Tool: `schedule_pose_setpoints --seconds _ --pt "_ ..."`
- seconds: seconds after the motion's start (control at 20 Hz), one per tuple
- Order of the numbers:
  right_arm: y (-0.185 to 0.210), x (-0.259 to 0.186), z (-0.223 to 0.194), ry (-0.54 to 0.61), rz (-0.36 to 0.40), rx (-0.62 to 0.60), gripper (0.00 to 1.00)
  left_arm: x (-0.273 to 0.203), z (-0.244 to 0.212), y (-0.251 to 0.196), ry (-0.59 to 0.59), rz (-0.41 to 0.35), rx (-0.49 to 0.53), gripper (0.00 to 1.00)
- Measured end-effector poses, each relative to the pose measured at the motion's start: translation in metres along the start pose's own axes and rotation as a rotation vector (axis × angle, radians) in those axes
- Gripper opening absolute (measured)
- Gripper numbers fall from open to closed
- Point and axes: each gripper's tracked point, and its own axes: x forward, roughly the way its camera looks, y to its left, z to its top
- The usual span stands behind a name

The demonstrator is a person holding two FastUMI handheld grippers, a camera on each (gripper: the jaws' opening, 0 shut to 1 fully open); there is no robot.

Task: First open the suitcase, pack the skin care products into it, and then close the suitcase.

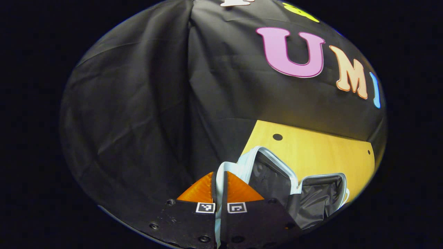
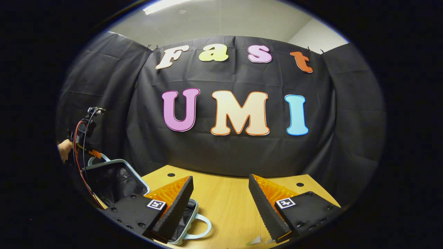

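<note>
**A:** Start at the tongs. What is the left gripper (image 1: 220, 186) doing?

**B:** In the left gripper view its two orange fingers are pressed together at the bottom centre, pinching the pale blue rim of the suitcase lid (image 1: 268, 166). The rim runs up between the pads, then arcs to the right over the lid's dark lining.

**A:** And the right gripper (image 2: 221, 204)?

**B:** Spread wide and holding nothing, in the right gripper view. Its fingers sit at the bottom of the frame with bare wooden table (image 2: 225, 197) between them.

**A:** Where does the suitcase (image 2: 114, 180) lie from there?

**B:** At the lower left of the right gripper view. The lid stands raised, tilted up off the table, with the left gripper and a hand (image 2: 64, 149) at its top edge, at the far left. The lower half runs under the right gripper's left finger, and a pale carry handle (image 2: 200, 224) pokes out beside that finger at the bottom.

**A:** So which hand is nearer?

**B:** The left is already on it. I judge that the lid swings about the hinge between the two halves, so the left carries it farther open.

**A:** Anything inside?

**B:** Both halves show dark lining and, as far as I can see, no contents. I can't make out any skin care products. A small clear scrap (image 2: 254, 240) lies at the bottom edge; I can't tell what it is.
</note>
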Motion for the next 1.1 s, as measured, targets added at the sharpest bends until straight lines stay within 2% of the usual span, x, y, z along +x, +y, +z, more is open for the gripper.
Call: schedule_pose_setpoints --seconds 0.15,0.3,0.35,0.5,0.55,0.65,0.75,0.85,0.9,1.0,1.1 --pt "0.002 0.001 -0.001 0.01 0.002 -0.002 0.99 0.009 -0.016 0.014 0.0 0.052 0.032 0.01" --pt "0.005 0.002 0.0 0.012 0.014 0.003 0.99 0.015 -0.028 0.026 0.011 0.118 -0.07 0.07" --pt "0.005 0.003 0.001 0.015 0.02 0.005 0.99 0.012 -0.025 0.039 -0.016 0.158 -0.106 0.16" --pt "-0.004 0.001 0.018 -0.019 0.027 0.01 0.99 -0.006 -0.007 0.038 -0.148 0.157 -0.193 0.19" --pt "-0.009 0.0 0.025 -0.038 0.032 0.011 0.99 -0.016 0.002 0.033 -0.195 0.153 -0.197 0.27" --pt "-0.019 0.0 0.034 -0.071 0.034 0.006 0.99 -0.044 0.027 0.013 -0.302 0.152 -0.184 0.55" --pt "-0.031 -0.001 0.043 -0.098 0.033 0.008 0.99 -0.073 0.043 -0.011 -0.403 0.15 -0.169 0.76" --pt "-0.047 -0.004 0.053 -0.132 0.026 0.007 0.99 -0.111 0.067 -0.034 -0.527 0.115 -0.175 0.97" --pt "-0.055 -0.007 0.058 -0.151 0.019 0.003 0.99 -0.134 0.075 -0.047 -0.559 0.094 -0.178 0.93" --pt "-0.07 -0.013 0.066 -0.186 0.013 -0.006 0.99 -0.173 0.083 -0.075 -0.597 0.047 -0.195 0.92" --pt "-0.084 -0.022 0.073 -0.218 0.008 -0.008 0.99 -0.202 0.088 -0.105 -0.618 -0.005 -0.195 0.94"
